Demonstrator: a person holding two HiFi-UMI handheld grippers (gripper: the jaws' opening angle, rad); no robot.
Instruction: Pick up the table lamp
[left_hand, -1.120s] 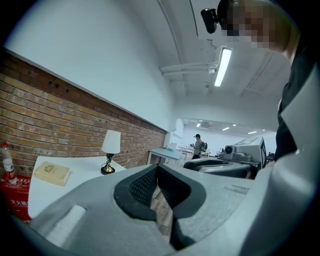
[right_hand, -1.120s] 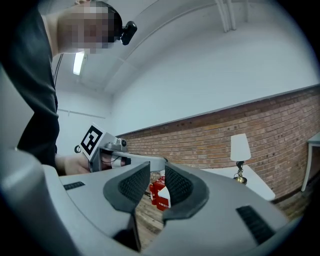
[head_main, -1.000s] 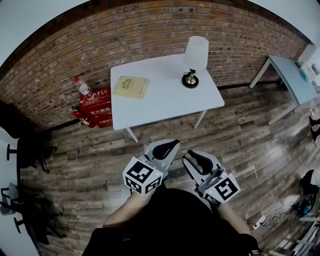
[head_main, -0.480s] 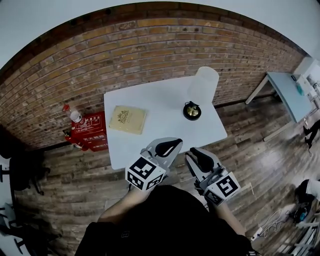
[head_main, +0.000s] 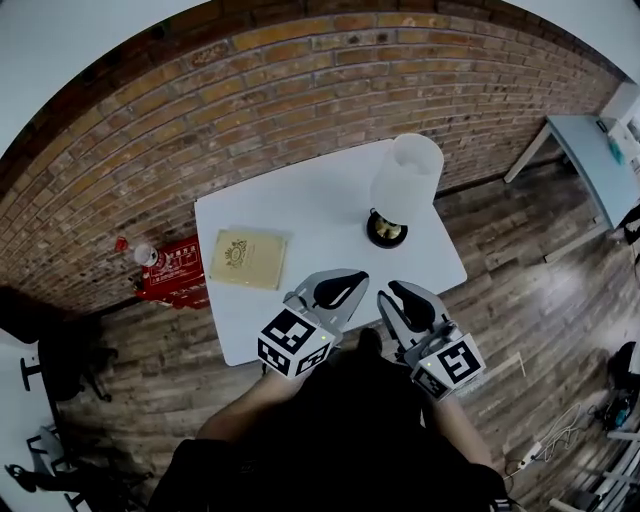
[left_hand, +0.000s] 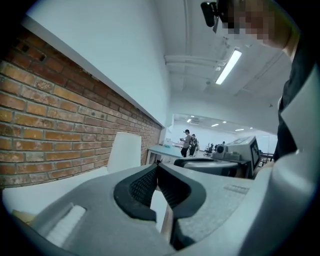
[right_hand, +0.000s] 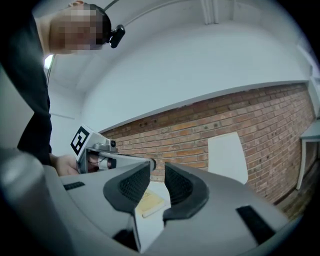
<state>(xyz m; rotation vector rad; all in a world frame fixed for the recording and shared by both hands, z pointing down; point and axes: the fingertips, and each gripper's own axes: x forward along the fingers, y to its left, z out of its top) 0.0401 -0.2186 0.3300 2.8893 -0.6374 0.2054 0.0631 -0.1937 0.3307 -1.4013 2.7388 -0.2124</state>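
Note:
The table lamp (head_main: 402, 190) has a white shade and a dark round base. It stands at the right side of the white table (head_main: 310, 200), with its shade also showing in the left gripper view (left_hand: 125, 152) and the right gripper view (right_hand: 227, 157). Both grippers are held side by side over the table's near edge, short of the lamp and pointing toward the wall. My left gripper (head_main: 355, 278) (left_hand: 157, 167) is shut with nothing in it. On my right gripper (head_main: 395, 292) (right_hand: 157, 172), the jaws stand a little apart and are empty.
A tan book (head_main: 246, 258) (right_hand: 150, 202) lies on the table's left part. A brick wall runs behind the table. A red fire-extinguisher box (head_main: 172, 270) sits on the floor at the left, a second table (head_main: 585, 150) at the right, dark chairs (head_main: 60, 350) farther left.
The table and lamp have come closer in the head view. Both grippers, earlier over the wooden floor, now reach the table's near edge. Their jaws look unchanged.

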